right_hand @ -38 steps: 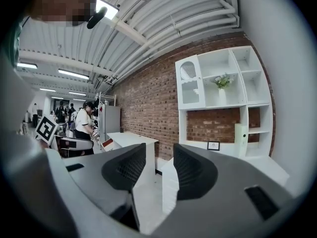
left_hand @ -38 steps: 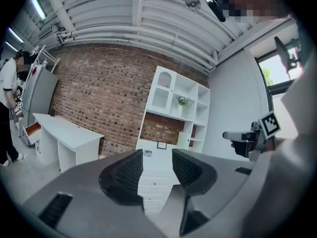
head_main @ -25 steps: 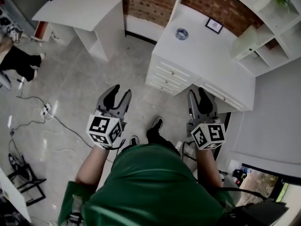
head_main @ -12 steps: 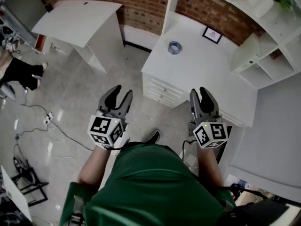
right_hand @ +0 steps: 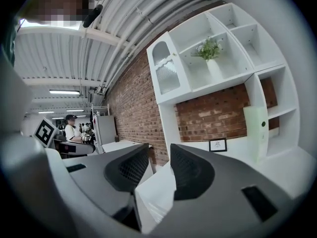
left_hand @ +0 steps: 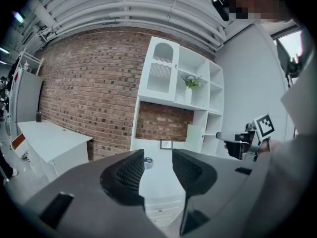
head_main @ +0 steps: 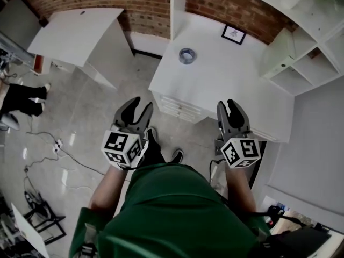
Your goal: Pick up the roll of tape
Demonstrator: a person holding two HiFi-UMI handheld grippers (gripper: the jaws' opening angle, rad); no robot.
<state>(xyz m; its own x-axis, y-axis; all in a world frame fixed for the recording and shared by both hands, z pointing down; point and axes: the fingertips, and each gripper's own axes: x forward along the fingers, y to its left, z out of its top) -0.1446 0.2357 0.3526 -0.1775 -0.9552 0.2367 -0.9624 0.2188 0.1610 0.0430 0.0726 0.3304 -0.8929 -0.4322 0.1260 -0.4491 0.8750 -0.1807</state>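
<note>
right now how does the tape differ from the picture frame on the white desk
The tape is a round bluish ring lying flat; the frame is a dark-edged rectangle standing upright. In the head view the tape lies near the desk's left edge, while the frame stands farther back. Both rest on the white desk, apart from each other.

The person is wearing a plain green shirt (head_main: pixel 177 208) with short sleeves (head_main: pixel 86 222); the fabric is creasing across the front. Below the hem, dark trousers (head_main: pixel 152 155) and black shoes (head_main: pixel 177 156) with pale soles are showing.
</note>
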